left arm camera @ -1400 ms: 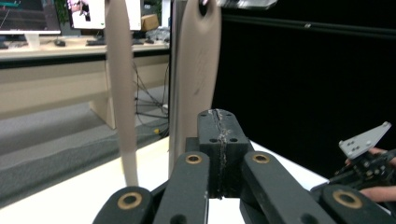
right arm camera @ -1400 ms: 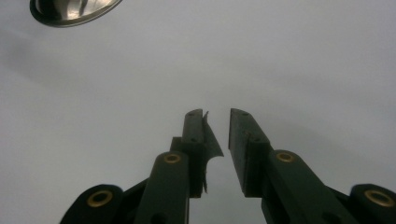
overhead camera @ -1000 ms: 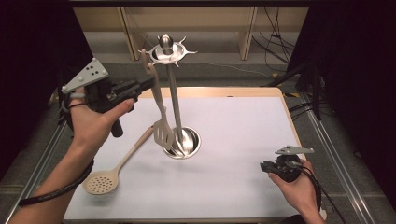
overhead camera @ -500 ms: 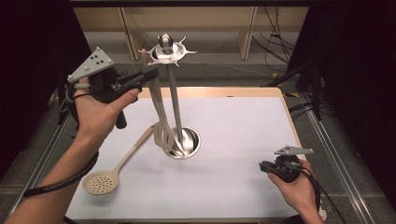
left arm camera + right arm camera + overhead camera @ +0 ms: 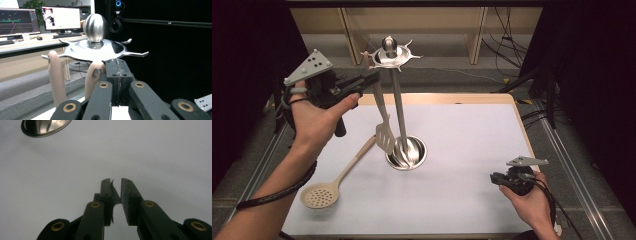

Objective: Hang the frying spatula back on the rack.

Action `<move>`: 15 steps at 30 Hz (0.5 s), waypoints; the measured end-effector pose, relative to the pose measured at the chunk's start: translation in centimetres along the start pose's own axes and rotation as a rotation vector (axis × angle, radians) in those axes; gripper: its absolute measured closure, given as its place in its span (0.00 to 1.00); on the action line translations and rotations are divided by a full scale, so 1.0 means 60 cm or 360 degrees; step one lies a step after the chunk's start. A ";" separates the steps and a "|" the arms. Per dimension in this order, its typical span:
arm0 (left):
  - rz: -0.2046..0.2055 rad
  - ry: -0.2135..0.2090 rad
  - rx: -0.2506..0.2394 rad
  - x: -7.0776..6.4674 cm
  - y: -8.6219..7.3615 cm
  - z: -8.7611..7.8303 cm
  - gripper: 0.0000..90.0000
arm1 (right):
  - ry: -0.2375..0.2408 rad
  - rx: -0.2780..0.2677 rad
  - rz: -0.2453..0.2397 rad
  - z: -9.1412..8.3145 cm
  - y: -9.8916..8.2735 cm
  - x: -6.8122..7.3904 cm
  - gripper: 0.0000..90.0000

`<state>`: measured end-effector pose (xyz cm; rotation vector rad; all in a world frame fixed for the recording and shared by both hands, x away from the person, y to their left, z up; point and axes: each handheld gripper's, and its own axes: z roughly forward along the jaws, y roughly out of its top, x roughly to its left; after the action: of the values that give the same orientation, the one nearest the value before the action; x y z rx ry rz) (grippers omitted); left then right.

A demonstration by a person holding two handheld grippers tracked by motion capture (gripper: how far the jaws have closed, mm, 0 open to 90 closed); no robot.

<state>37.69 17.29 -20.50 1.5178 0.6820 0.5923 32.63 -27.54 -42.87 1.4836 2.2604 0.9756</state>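
Note:
A steel utensil stand [image 5: 398, 105] rises from a round base [image 5: 417, 159] at the middle of the white mat. A beige slotted spatula [image 5: 385, 137] hangs beside its pole, handle up at the hooked top disc [image 5: 389, 55]. My left gripper [image 5: 373, 78] is raised at that handle's top, jaws shut. In the left gripper view the shut left gripper [image 5: 117, 67] sits just right of the beige handle end [image 5: 94, 75], under the disc [image 5: 96, 48]. My right gripper [image 5: 495, 178] rests low at the mat's right front. The right gripper [image 5: 115, 181] has its jaws almost together with nothing between them.
A beige slotted spoon [image 5: 319, 195] lies on the mat [image 5: 472, 125] at front left, its handle pointing toward the stand base [image 5: 45, 127]. Wooden shelving and cables lie behind the table. Monitors [image 5: 60, 18] on a desk stand farther off.
My left hand has risen a little and brought its gripper closer to the stand's top. The spatula head hangs slightly higher. The right hand has stayed put.

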 end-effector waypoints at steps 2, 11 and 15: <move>-0.0006 0.0003 -0.0005 0.002 0.000 -0.001 0.99 | -0.0005 -0.0003 -0.0009 0.000 0.000 -0.001 0.89; -0.0037 0.0032 0.0003 0.009 0.004 -0.008 0.99 | 0.0004 -0.0001 -0.0002 0.000 0.000 -0.001 0.89; -0.0037 0.0043 0.0012 0.014 0.006 -0.009 0.99 | -0.0004 -0.0003 -0.0008 0.000 0.000 0.000 0.89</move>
<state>37.90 18.27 -20.17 1.5094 0.7223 0.5938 32.64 -27.55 -42.86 1.4768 2.2598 0.9741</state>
